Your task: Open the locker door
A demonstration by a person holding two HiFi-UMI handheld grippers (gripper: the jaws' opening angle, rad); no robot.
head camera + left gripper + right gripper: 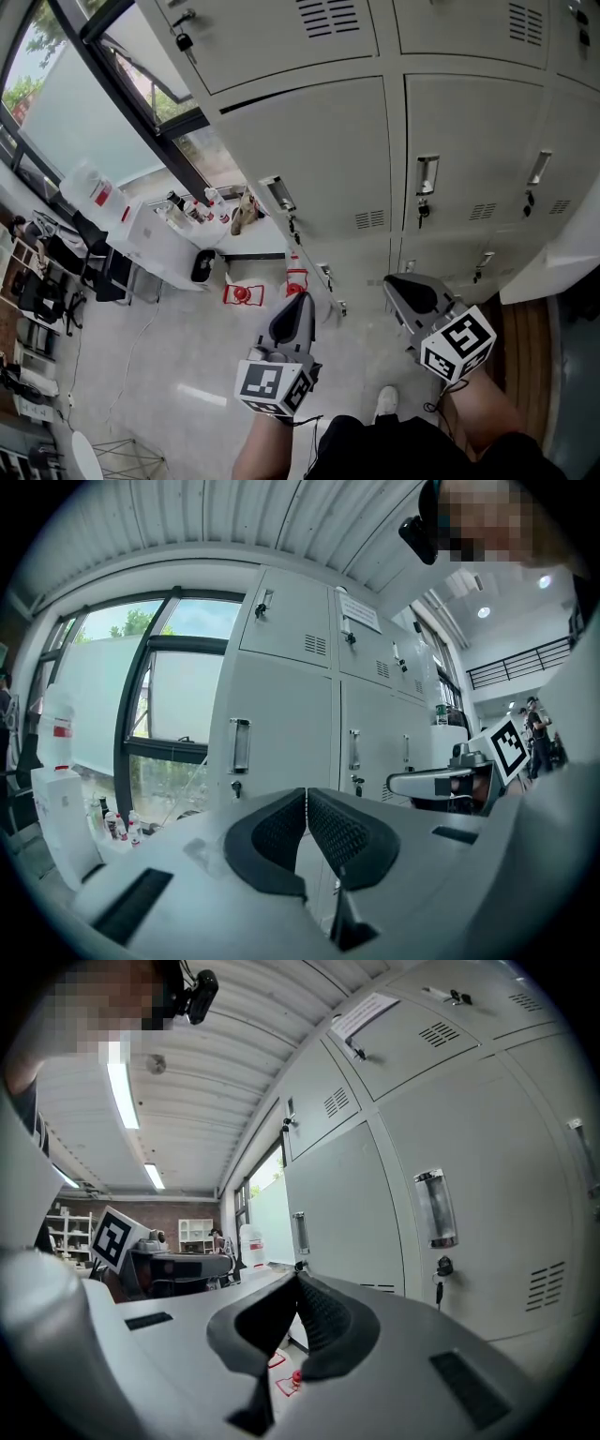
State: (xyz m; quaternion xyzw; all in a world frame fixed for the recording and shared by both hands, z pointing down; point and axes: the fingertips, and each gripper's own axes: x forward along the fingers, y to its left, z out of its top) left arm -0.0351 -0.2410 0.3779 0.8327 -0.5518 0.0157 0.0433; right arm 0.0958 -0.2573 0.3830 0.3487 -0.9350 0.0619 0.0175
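A wall of pale grey lockers (309, 141) stands in front of me, its doors closed. One door has a metal handle (278, 194) with a key under it, and the door to its right has a handle (427, 175) of the same kind. My left gripper (298, 302) hangs low, short of the lockers and touching nothing. Its jaws are shut and hold nothing (307, 799), pointing towards a door handle (240, 746). My right gripper (401, 284) is beside it, also shut and holding nothing (297, 1281), with a handle (431, 1207) and key (441, 1267) ahead of it.
A large window (84, 84) fills the left wall. Below it a white table (155, 239) carries bottles and a white jug (89, 187). Red marks (242, 293) lie on the glossy floor near the locker base. A white ledge (562, 253) juts out at right.
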